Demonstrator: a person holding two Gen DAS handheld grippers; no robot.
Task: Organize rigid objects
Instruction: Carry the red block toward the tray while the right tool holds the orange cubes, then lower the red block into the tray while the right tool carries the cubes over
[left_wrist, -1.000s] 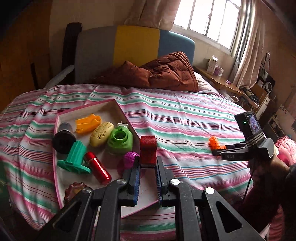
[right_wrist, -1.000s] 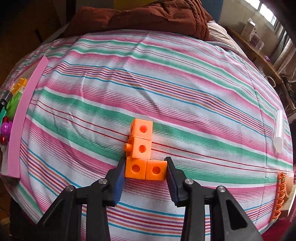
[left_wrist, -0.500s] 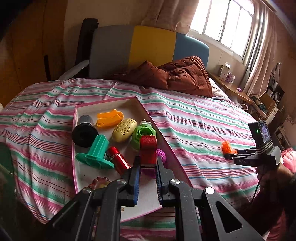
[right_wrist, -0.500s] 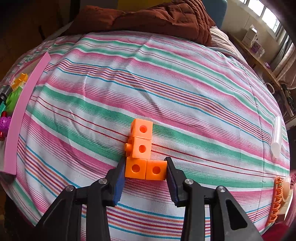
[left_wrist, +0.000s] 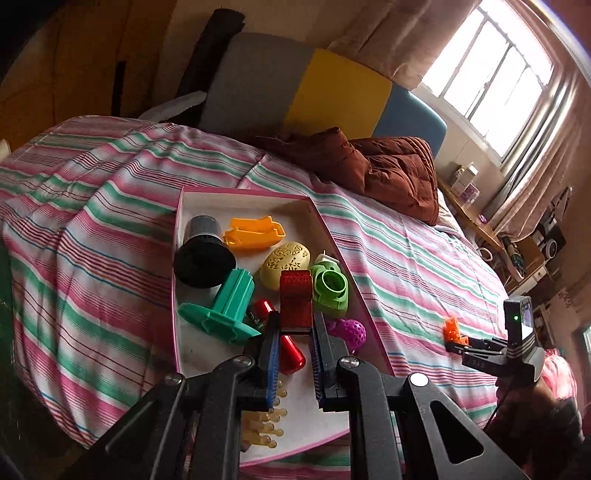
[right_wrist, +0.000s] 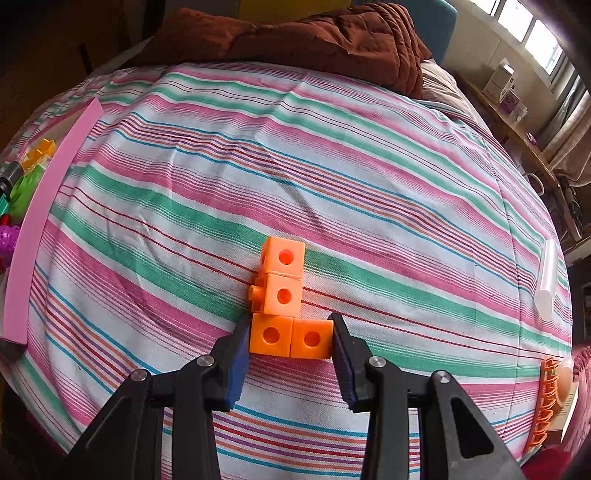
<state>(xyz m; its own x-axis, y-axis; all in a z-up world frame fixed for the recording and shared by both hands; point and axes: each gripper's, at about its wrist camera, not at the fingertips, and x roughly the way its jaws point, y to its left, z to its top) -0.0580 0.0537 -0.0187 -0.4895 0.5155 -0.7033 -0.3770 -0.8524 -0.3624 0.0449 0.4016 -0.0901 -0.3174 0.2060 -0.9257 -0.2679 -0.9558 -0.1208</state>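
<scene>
Left gripper (left_wrist: 294, 334) clamped on red block (left_wrist: 294, 303) above tray (left_wrist: 334, 242); right gripper (right_wrist: 290, 338) gripping orange cubes (right_wrist: 285, 308) on bed (right_wrist: 369, 184).

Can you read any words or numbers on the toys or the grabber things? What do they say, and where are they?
"DAS": pale letters on the black body of the right gripper, seen from the left wrist camera; more letters may come before them, too small to tell.
Boxes on the windowsill: printing there, too blurred to read.
Small screen on that gripper: too small to read.
Toys in the tray and orange cube block: no writing visible.
</scene>
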